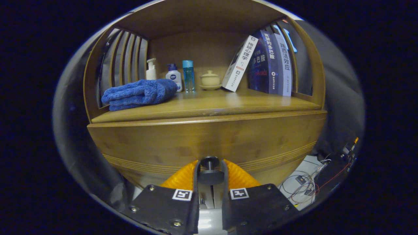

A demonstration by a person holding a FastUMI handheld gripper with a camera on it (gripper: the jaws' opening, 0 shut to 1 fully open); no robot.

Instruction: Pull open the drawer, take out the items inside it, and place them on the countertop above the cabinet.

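We have the gripper [210,171] fingers pinching the dark drawer knob [210,167], dead centre on the drawer front [202,140] below the countertop [209,106] (towel and bottles there). Drawer looks unopened; pull runs straight toward us.

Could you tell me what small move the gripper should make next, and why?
Probably a straight pull back. The gripper looks closed around the dark drawer knob, with an orange finger on each side, and the drawer front still sits flush under the countertop, so the drawer is not yet open.
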